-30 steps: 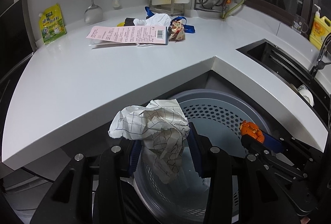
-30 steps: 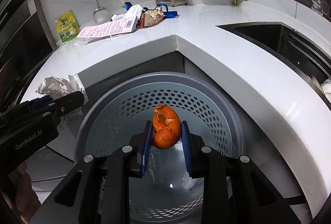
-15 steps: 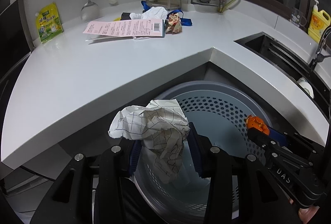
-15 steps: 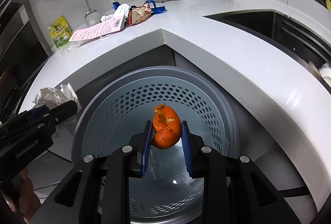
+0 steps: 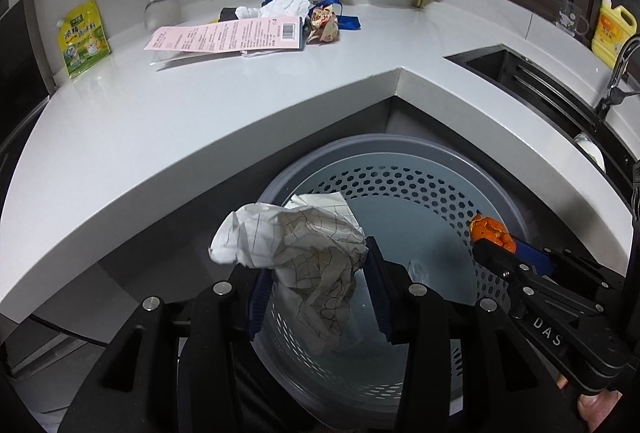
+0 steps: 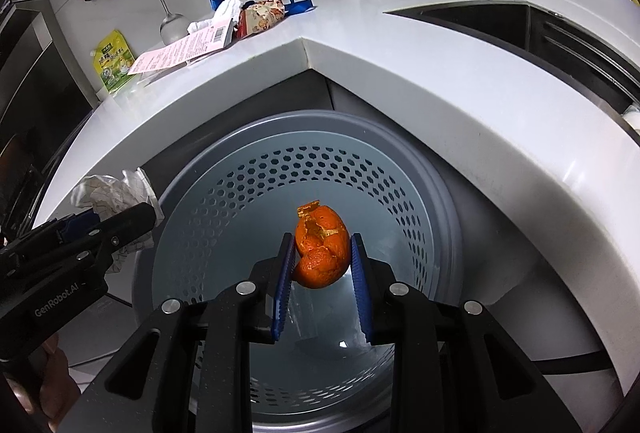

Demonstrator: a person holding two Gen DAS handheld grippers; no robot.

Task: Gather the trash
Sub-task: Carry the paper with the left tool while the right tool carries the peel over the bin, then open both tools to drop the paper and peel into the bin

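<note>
Both tongs hang over the open mouth of the bin [image 6: 432,193], a grey round tub with a perforated pale inner wall that stands on the floor in the inner corner of the white counter [image 5: 168,137].

The left tongs [image 5: 316,285] grasp a crumpled paper [image 5: 304,253], white with a thin grid print. Its jaws have just been opening a little, yet the wad is between the blue pads [image 5: 378,297] and does not fall; most of it bulges above and to the left of the fingers, and a tail droops into the bin. In the right wrist view the same wad [image 6: 116,201] sits at the bin's left rim.

The right tongs [image 6: 322,273] are clenched on an orange peel [image 6: 320,249], a torn, hollowed shell with a jagged top edge, pinched at its sides by the blue pads [image 6: 362,293] and held over the middle of the bin. In the left wrist view the peel [image 5: 490,229] shows at the tip of the right tongs, over the bin's right side.

More trash lies at the back of the counter: a pink sheet [image 5: 228,39] with a barcode, a white rag [image 5: 288,5], a blue strap [image 5: 346,21] and a crumpled wrapper [image 5: 324,25], all touching in one heap. A green pouch [image 5: 82,37] leans on the wall to the left. A sink [image 5: 532,81] is cut into the counter on the right, with a yellow bottle [image 5: 612,33] behind it.
</note>
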